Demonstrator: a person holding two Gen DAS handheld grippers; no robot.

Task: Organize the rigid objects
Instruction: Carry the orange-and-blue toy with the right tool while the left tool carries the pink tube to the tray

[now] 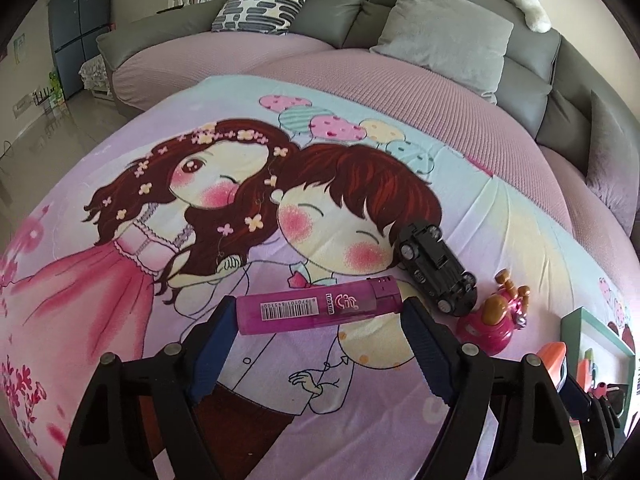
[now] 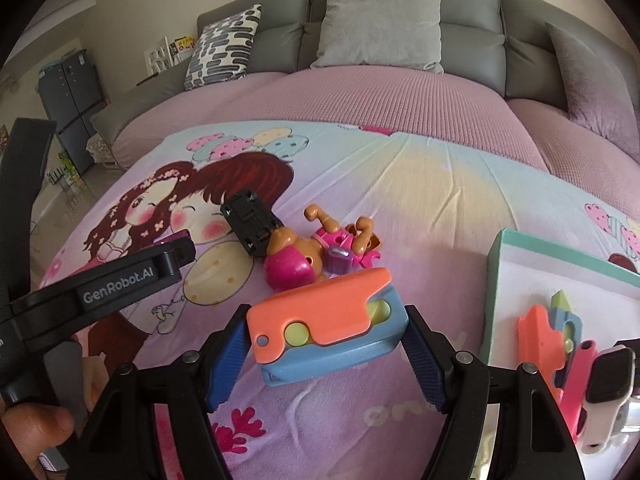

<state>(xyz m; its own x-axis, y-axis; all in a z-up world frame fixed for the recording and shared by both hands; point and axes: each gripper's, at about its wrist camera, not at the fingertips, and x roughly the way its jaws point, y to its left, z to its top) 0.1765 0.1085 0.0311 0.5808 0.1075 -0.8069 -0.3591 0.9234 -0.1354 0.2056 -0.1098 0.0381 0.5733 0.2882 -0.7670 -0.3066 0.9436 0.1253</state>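
Here, nearest the cameras, each gripper pinches something. The left gripper holds a lighter endwise, a pad on each end, seemingly clear of the printed sheet. The right gripper clamps an orange-and-blue toy knife by its two ends, pads pressed against it.

Just right of that knife sits the box, already holding another knife toy and a small dark-faced watch-like item; its near wall is hard to read. Both held pieces probably belong there.

To do the carry well, I would keep each grip square on the ends, since both things are smooth plastic and could pivot or slip if tilted. Bring the knife over the rim, lower it into a bare patch, then let go low rather than drop it. The lighter has farther to cross, so the left hand should pass above the toys.

Beyond lie a black car, upside down, and a pink dog toy touching it, both waiting. Farther back are the pink cover and grey sofa.
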